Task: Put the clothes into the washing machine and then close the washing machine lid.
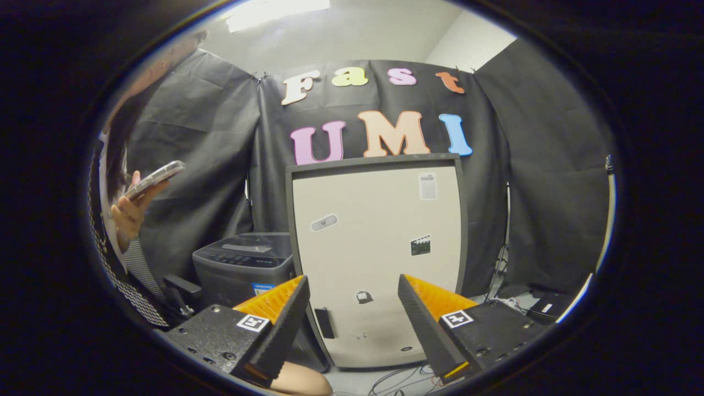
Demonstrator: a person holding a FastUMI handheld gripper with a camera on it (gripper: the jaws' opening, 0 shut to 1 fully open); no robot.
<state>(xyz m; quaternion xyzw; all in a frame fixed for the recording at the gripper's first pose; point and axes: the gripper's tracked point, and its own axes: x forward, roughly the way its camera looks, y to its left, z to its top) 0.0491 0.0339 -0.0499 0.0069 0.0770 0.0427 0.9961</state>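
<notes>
My gripper point(352, 280) is open, its two fingers spread wide with nothing between them. Beyond the fingers stands a tall beige panel point(379, 242) in a dark frame, with a few stickers on it. Left of that panel and partly hidden by it sits a grey washing machine point(242, 264). It is a top-loader with a button strip on its top, and the lid looks flat and down. The left finger point(280, 324) is just in front of the machine's lower right corner.
A person stands at the far left, a hand point(129, 212) holding up a phone point(154, 179). Cables point(396, 379) lie on the floor below the beige panel. A dark box point(550, 305) rests low on the right by the black cloth wall.
</notes>
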